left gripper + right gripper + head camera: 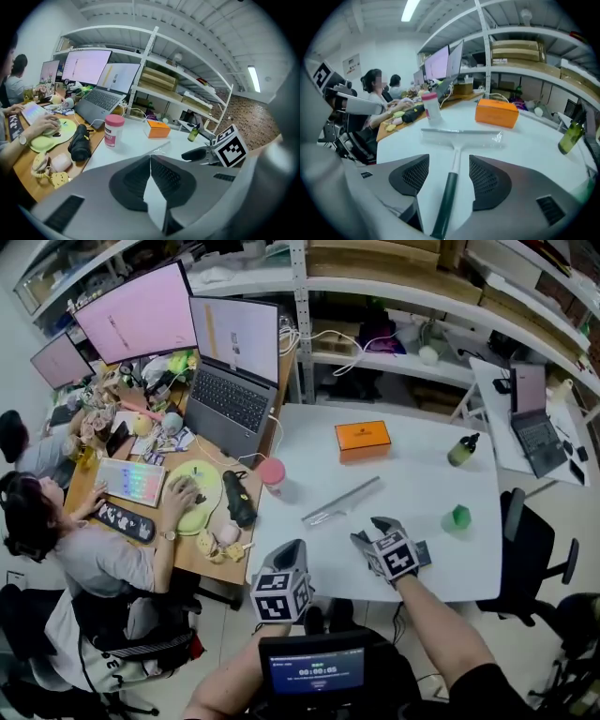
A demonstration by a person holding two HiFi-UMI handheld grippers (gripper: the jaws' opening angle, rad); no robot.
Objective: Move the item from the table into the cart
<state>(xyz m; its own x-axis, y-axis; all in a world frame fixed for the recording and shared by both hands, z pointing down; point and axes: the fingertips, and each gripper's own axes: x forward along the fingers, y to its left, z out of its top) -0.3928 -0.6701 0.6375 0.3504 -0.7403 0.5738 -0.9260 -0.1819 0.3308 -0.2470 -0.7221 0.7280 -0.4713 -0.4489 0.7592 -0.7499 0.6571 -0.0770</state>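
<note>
No lettering is legible; the small screen (315, 669) shows digits too blurred to read.

My left gripper (290, 547) and right gripper (367, 532) are both smooth grey plastic shells with rounded edges. Each carries a white cube (280, 594) printed with bold black square markers. Inside the jaws, the pads (412, 176) are black with a fine mesh texture. A short black sleeve (483, 690) covers my right upper arm.
</note>
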